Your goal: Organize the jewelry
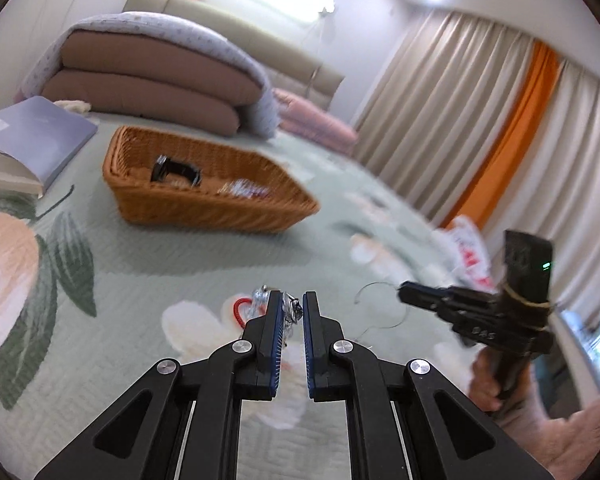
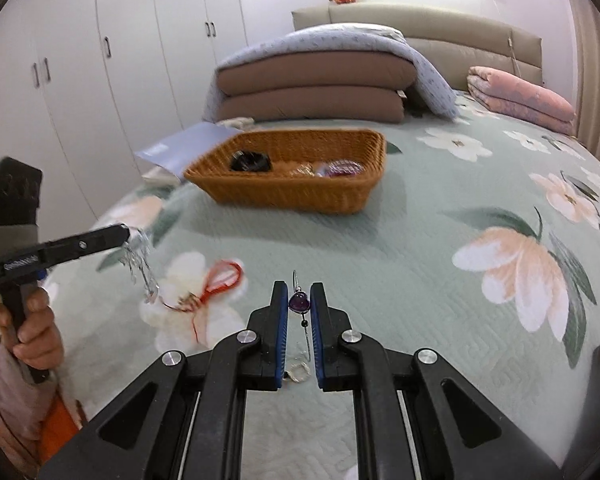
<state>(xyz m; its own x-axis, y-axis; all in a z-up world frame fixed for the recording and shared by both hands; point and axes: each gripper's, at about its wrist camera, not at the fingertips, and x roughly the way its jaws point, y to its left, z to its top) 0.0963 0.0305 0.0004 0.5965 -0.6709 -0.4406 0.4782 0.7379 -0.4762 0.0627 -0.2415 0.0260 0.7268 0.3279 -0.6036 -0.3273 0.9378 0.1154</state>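
Two grabs at once: left gripper (image 1: 291,307) was clamped on a clear crystal bracelet (image 2: 140,264), right gripper (image 2: 299,300) pinching a thin wire bangle with purple heart stone (image 2: 299,302). Best carried level to the woven wicker basket (image 2: 292,196), released low inside.

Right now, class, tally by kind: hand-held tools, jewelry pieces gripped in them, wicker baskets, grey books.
Tools: 2 (left tool, right tool)
Gripped jewelry: 2 (crystal chain, purple-stone bangle)
Wicker basket: 1
Grey book: 1
Total: 6
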